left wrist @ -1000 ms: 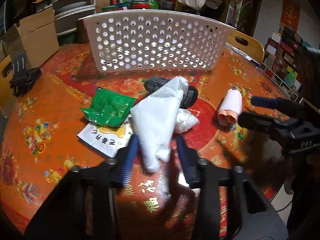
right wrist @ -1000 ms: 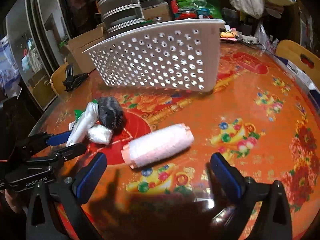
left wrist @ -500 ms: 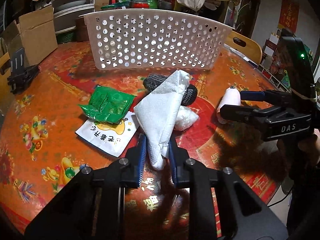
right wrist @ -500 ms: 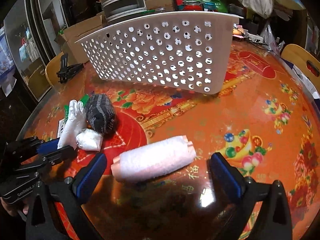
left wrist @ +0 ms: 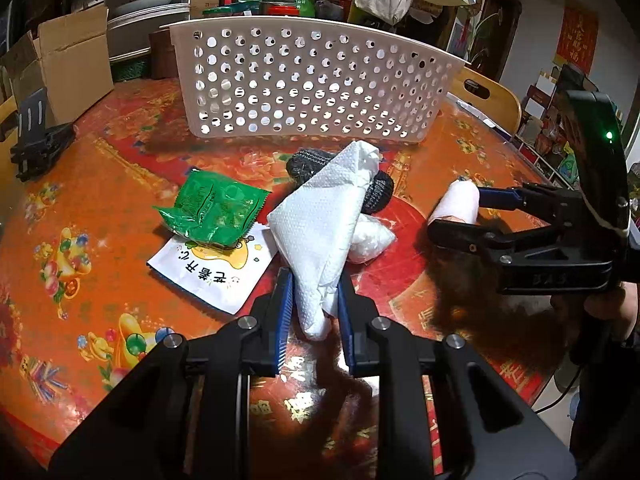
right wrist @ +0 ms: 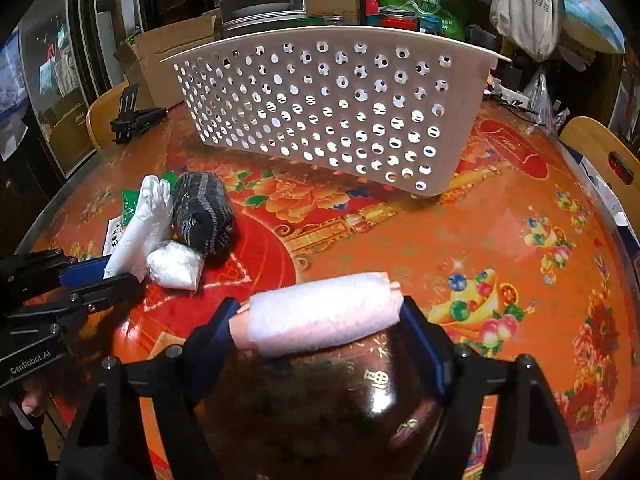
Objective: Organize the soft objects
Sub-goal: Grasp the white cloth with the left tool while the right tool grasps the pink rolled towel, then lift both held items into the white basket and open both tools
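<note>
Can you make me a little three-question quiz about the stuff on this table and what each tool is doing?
1. True or false: the left tool is clamped on the white paper towel.
2. What is the right tool squeezing? A) green packet B) pink-and-white roll C) dark sock ball
3. Fill in: the white basket with holes stands ____ the pile of soft things, seen from the left tool.

Key
1. True; its pads press both sides of the towel's lower end.
2. B, the pink-and-white roll, gripped end to end.
3. Behind.
</note>
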Tool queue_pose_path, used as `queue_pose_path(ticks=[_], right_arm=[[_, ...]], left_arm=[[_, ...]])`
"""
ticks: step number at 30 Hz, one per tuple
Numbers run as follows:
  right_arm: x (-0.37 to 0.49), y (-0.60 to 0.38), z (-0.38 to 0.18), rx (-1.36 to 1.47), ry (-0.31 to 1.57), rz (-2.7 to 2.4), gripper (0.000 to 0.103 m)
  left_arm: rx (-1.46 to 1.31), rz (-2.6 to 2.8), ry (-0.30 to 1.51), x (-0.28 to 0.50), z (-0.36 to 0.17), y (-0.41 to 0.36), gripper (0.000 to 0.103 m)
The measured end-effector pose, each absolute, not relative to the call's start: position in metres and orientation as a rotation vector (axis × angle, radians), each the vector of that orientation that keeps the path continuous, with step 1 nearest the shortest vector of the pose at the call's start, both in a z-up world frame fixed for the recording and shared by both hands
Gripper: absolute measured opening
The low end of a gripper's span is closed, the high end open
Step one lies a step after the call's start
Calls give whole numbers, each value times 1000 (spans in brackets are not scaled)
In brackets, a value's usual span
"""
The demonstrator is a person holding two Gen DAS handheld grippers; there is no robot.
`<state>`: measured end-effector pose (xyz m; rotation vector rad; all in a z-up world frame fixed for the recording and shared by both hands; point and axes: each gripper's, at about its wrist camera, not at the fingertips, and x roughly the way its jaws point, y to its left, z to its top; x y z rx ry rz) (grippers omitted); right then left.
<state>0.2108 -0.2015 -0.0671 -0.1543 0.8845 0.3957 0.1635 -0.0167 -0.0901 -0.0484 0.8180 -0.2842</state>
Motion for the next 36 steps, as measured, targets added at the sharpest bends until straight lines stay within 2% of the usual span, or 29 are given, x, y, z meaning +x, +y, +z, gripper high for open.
queue_pose_path(ticks=[12,36], right_arm=[[210,-208,-65,-132,877,402,72],[203,-232,-51,0,785,407,71]], left_arm=[[-69,-304,791,160,-88,-15,19],[-73,-257,711,147,-55,-14,13]])
